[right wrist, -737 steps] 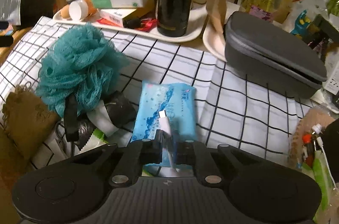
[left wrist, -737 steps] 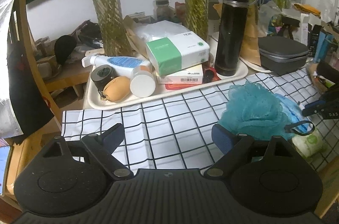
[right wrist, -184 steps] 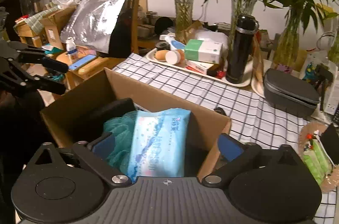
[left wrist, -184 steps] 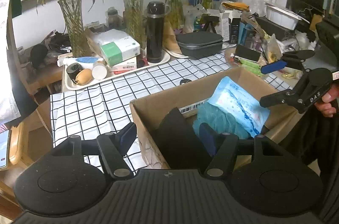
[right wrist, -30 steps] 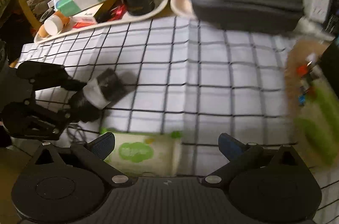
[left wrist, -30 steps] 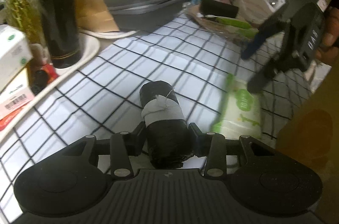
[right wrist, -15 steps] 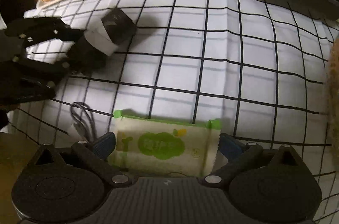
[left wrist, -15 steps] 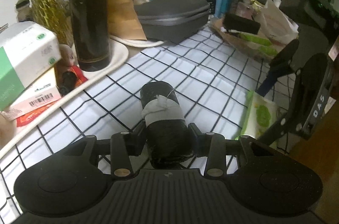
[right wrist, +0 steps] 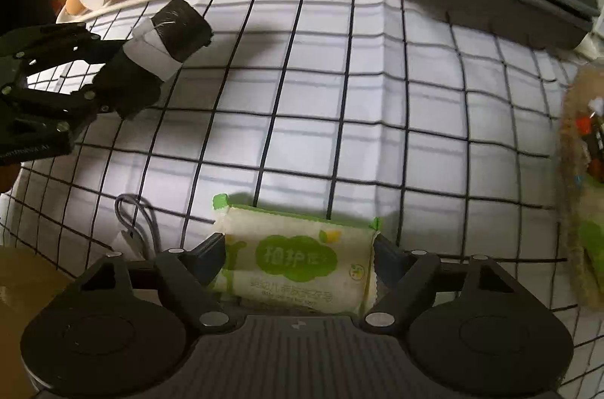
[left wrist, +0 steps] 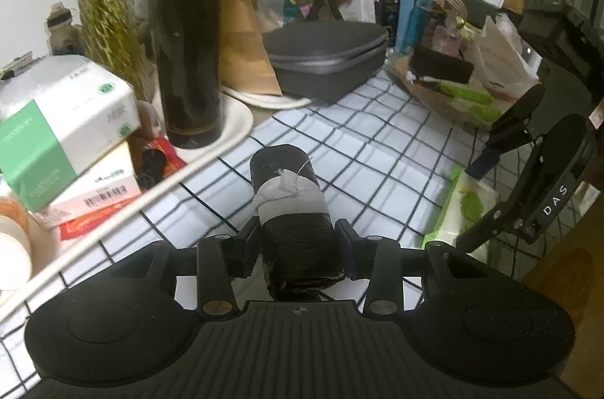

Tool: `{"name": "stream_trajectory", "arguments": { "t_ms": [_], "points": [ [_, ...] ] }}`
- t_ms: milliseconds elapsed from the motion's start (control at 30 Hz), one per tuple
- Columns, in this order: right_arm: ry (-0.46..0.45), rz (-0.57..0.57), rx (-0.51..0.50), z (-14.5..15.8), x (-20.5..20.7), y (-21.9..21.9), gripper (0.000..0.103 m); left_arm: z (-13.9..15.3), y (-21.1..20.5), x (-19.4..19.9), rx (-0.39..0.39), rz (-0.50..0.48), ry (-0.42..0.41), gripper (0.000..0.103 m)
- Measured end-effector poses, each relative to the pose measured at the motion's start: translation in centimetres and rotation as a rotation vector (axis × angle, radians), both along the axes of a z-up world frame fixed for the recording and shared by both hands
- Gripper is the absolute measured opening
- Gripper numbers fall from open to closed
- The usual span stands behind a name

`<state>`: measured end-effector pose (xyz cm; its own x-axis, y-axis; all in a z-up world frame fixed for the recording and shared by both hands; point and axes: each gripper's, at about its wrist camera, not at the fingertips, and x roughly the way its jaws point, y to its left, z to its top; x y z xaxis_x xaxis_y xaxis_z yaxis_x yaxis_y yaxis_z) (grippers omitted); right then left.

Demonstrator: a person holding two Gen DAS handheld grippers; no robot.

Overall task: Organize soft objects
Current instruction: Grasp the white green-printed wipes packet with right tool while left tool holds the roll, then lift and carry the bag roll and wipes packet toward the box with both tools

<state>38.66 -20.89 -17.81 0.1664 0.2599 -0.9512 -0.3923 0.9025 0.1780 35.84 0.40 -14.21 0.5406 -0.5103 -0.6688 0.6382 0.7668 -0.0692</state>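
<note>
at the near edge of the checked-cloth worktop, the right tool has just been closing around the green-and-white soft tissue pack; pad contact is hard to confirm. farther off, the left tool pinches the black rolled bag bundle with its white band, now lifted clear.

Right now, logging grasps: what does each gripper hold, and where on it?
The left gripper clamps the black roll at its near end. The right gripper, jaws closing, straddles the green wipes pack across its short ends; a firm grip can't be told.
</note>
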Motion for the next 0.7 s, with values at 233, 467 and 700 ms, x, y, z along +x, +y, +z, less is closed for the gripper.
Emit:
{"name": "stream_trajectory", "arguments": {
  "t_ms": [233, 467, 700],
  "points": [
    [-0.075, -0.041, 0.0, 1.4, 0.1, -0.8, 0.082, 1.0, 0.9, -0.2, 0.01, 0.021, -0.016, 0.041],
    [-0.126, -0.04, -0.006, 2.5, -0.1, -1.1, 0.082, 2.5, 1.8, -0.9, 0.035, 0.032, -0.027, 0.041],
    [-0.193, -0.071, 0.004, 4.6, -0.5, -2.0, 0.082, 4.3, 2.7, -2.1, 0.063, 0.076, -0.06, 0.041]
  ]
}}
